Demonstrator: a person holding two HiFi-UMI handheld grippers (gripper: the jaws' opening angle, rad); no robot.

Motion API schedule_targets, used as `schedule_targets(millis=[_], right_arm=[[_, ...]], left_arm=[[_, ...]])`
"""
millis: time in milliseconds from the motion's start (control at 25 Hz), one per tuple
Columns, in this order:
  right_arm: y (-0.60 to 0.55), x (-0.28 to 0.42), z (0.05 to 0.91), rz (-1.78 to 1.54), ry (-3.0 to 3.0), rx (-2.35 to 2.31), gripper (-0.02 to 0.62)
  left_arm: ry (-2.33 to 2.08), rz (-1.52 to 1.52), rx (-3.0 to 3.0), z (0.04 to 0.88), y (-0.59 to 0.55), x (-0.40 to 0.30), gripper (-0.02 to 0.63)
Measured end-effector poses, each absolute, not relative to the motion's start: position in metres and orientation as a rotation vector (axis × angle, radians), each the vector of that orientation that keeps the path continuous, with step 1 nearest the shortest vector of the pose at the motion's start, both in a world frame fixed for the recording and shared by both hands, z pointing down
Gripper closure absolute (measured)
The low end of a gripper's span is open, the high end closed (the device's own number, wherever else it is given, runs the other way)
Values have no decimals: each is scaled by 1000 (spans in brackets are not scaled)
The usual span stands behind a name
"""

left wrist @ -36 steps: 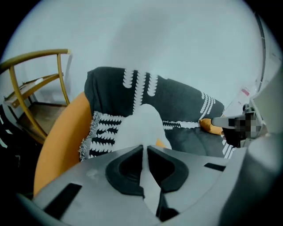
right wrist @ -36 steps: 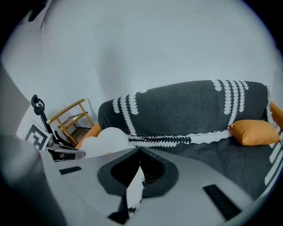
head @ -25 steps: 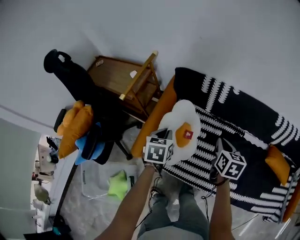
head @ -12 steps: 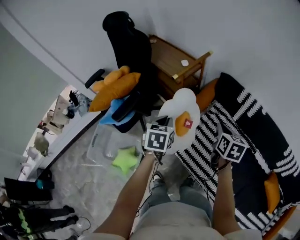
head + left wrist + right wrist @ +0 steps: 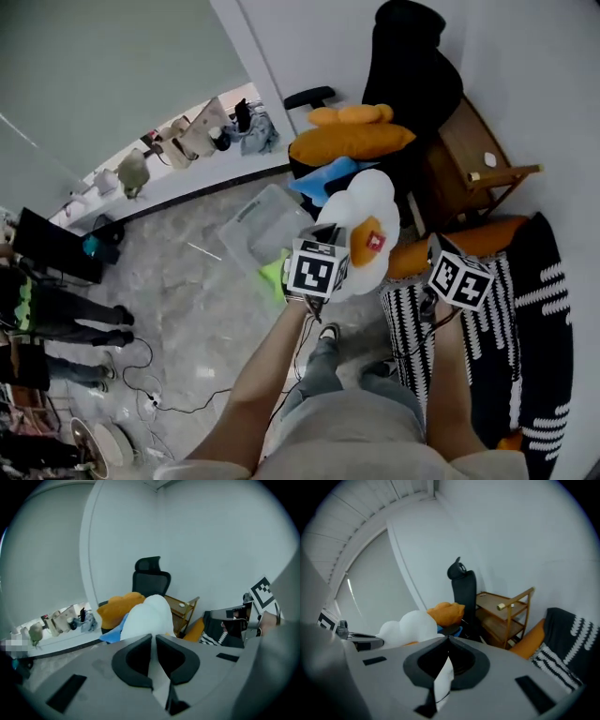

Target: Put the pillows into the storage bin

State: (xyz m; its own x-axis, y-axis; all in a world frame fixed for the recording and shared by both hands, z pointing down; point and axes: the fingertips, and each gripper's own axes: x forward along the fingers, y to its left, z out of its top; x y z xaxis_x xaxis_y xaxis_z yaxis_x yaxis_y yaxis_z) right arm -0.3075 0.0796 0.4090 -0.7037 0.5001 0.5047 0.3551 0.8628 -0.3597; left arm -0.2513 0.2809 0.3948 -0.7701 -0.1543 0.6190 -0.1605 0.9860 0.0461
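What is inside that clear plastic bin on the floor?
A lime-green pillow lies at the near end of the storage bin. The left gripper and its fried-egg pillow cover part of it and that corner, so anything more there cannot be seen.

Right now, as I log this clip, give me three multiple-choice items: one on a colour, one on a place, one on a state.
1. What colour is the pillow in the bin? A blue, B green, C red
2. Where does the orange pillow lie? A in the bin, B on the floor, C on the chair
3. The left gripper is: A shut on the white pillow, B open and empty, C resting on the floor

Answers:
1 B: a green pillow shows inside the clear bin.
2 C: it rests on the black chair's seat.
3 A: the left gripper view shows its jaws pinching white fabric.
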Motion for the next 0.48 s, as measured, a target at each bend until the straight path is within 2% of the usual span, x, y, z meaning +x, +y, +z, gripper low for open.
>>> schedule_targets(millis=[480], right_arm=[[282,-285,413,43,-2244,-1028,594]], left_arm=[[-2457,-190,-240,408,475,-164,586]])
